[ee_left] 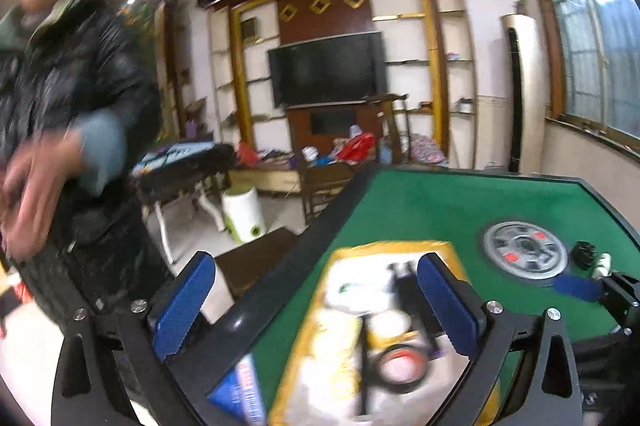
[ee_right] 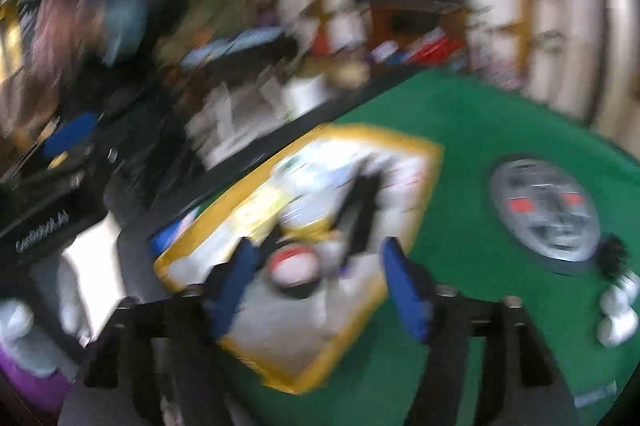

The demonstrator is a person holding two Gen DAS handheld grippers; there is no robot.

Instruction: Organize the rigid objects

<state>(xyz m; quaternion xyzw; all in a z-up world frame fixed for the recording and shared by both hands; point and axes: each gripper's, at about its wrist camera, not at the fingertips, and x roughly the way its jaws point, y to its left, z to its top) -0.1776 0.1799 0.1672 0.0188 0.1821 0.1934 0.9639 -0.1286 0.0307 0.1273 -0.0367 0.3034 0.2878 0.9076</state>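
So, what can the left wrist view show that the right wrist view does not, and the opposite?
Only the left wrist view shows the windows and the right gripper at its right edge. Only the right wrist view shows a purple object at lower left. Both show the green table, the yellow-rimmed tray holding a tape roll, the round centre plate, and each camera's own open fingers.

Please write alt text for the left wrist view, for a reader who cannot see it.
Open blue-padded left tongs hover over a yellow-rimmed tray of blurred small items on a green table. A blurred person stands at left; a television hangs behind.
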